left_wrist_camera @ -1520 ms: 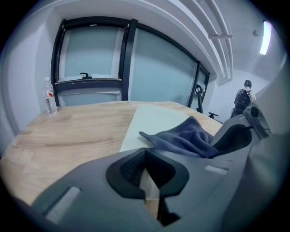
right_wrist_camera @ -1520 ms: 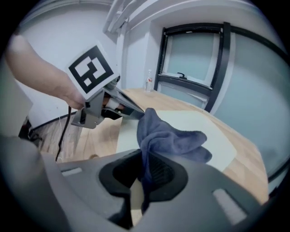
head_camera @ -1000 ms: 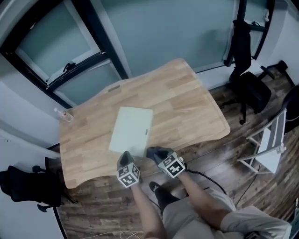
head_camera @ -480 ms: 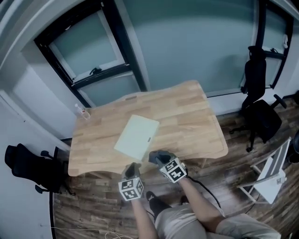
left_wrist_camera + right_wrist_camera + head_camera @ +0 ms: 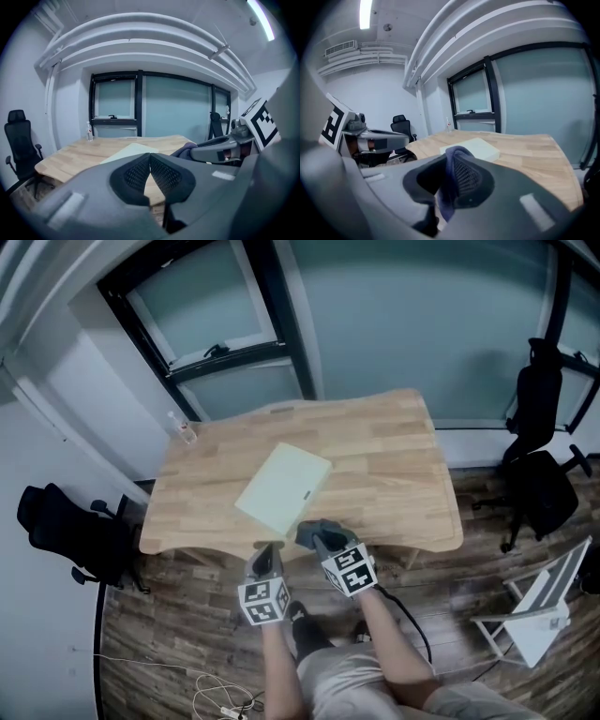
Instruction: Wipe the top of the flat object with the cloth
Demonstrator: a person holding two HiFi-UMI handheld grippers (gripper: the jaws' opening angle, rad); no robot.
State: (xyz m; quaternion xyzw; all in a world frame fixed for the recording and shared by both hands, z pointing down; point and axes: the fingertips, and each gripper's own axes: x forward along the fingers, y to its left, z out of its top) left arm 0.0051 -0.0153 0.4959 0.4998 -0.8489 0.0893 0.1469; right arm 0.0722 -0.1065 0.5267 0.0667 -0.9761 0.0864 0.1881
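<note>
A pale green flat slab (image 5: 283,487) lies at an angle on the wooden table (image 5: 394,465); it also shows as the slab (image 5: 129,151) and the slab (image 5: 472,147) in the gripper views. My right gripper (image 5: 312,533) hovers at the table's near edge, just off the slab's near corner, shut on a dark blue cloth (image 5: 451,178) that bunches between its pads. The cloth (image 5: 319,531) wraps the jaw tips in the head view. My left gripper (image 5: 266,559) hangs beside it, below the table edge, shut with nothing in it.
A small clear bottle (image 5: 183,430) stands at the table's far left corner. A black office chair (image 5: 70,531) is on the left, black chairs (image 5: 539,465) and a white folding stand (image 5: 539,610) on the right. Windows run behind the table. Cables (image 5: 220,699) lie on the wooden floor.
The head view has pulled back and shifted, so the table sits further away and more of the room shows. Both grippers have drawn back slightly from the slab's near edge.
</note>
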